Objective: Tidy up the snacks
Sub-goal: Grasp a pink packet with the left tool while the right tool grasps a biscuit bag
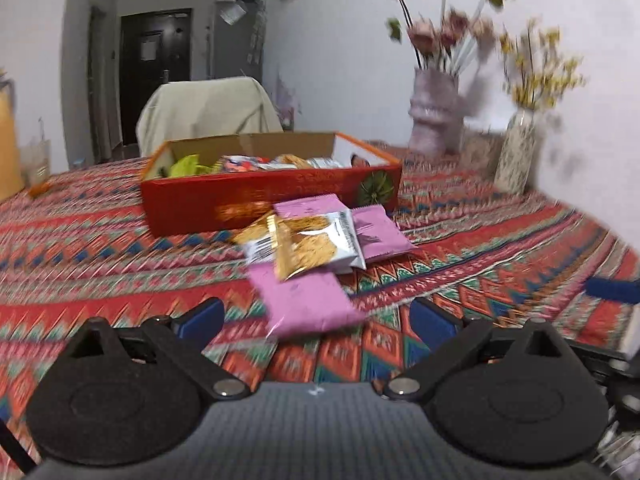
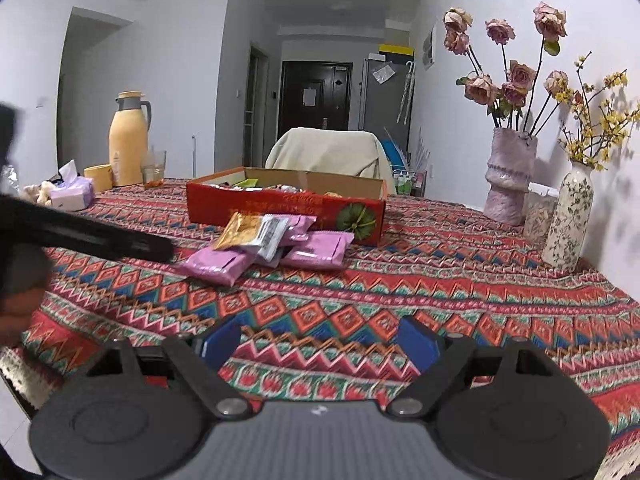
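Observation:
A red cardboard box (image 1: pixel 256 200) (image 2: pixel 280 208) stands on the patterned tablecloth and holds several snack packets. In front of it lies a loose pile: a pink packet (image 1: pixel 308 304) (image 2: pixel 216 262) nearest me, a gold and silver cracker packet (image 1: pixel 308 244) (image 2: pixel 256 232) on top, and more pink packets (image 1: pixel 380 232) (image 2: pixel 320 250) behind. My left gripper (image 1: pixel 316 320) is open and empty, its blue fingers either side of the near pink packet. My right gripper (image 2: pixel 320 340) is open and empty, well short of the pile. The left gripper's body (image 2: pixel 88 236) shows at the right wrist view's left.
A pink vase of roses (image 2: pixel 508 176) (image 1: pixel 436 116), a floral vase (image 2: pixel 568 216) (image 1: pixel 516 156) and a jar (image 2: pixel 540 212) stand at the right by the wall. A yellow thermos (image 2: pixel 128 140), glass (image 2: pixel 154 168) and tissue pack (image 2: pixel 72 196) stand at the far left. A covered chair (image 2: pixel 328 152) is behind the table.

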Motion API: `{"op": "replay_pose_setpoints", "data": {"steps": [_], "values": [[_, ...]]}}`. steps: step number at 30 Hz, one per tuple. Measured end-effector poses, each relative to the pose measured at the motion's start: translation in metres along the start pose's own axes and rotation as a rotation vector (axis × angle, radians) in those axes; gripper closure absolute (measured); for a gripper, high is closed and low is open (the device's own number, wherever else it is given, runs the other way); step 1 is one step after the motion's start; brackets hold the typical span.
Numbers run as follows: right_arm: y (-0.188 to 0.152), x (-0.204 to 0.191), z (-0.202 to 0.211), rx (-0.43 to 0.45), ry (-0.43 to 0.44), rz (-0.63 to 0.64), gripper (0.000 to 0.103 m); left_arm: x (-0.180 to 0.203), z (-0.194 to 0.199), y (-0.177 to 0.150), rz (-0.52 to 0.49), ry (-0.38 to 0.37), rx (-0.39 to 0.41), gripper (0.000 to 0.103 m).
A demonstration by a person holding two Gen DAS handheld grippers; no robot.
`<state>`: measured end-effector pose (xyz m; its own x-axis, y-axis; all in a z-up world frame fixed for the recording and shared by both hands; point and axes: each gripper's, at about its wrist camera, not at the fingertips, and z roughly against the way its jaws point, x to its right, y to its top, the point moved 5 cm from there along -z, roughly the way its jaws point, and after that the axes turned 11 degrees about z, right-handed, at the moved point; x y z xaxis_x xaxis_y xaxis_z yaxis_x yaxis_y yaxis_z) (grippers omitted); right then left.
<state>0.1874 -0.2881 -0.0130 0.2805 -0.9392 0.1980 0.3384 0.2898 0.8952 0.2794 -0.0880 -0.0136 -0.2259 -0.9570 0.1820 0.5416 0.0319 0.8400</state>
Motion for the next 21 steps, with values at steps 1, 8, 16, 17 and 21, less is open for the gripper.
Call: {"op": "replay_pose_setpoints", "data": {"steps": [1,8,16,17,21], "values": [[0.003,0.003,-0.002,0.002,-0.002,0.009,0.018,0.003,-0.013,0.003,-0.016,0.015,-0.017,0.002],[0.031,0.017,-0.033,0.011,0.005,0.103,0.019,-0.008,-0.074,0.007,0.041,0.094,-0.103,0.017],[0.066,0.006,-0.104,-0.022,0.087,0.287,0.019,-0.033,-0.042,-0.001,0.064,0.026,-0.137,0.04],[0.068,-0.004,-0.114,-0.02,0.105,0.346,0.019,-0.041,-0.032,-0.005,0.054,0.042,-0.123,0.04],[0.072,-0.044,-0.153,-0.039,0.194,0.567,0.02,-0.067,-0.008,-0.013,0.049,0.122,-0.086,0.04]]}}
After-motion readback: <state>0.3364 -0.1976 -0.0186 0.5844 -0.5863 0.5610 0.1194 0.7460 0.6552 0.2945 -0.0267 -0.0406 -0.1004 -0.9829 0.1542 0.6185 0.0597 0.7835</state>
